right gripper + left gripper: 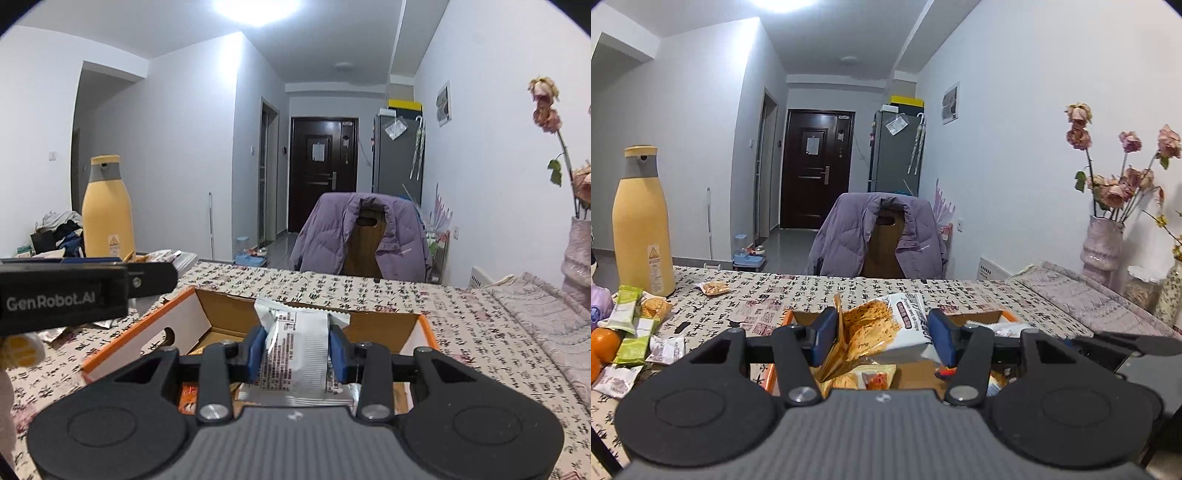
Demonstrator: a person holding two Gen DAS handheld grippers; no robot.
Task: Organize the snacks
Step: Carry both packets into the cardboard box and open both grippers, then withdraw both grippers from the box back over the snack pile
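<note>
My left gripper (882,334) is shut on an orange-and-white snack packet (882,328) and holds it over an open cardboard box with orange edges (991,317). More packets (871,380) lie inside the box. My right gripper (296,350) is shut on a white snack packet (295,350) above the same box (129,332). The left gripper's body (74,291) shows at the left of the right wrist view. Loose snack packets (631,321) lie on the table at the left.
A tall yellow bottle (641,221) stands at the table's back left, with oranges (604,345) by the packets. A small packet (714,287) lies further back. A vase of dried roses (1102,243) stands at the right. A chair with a purple jacket (879,236) is behind the table.
</note>
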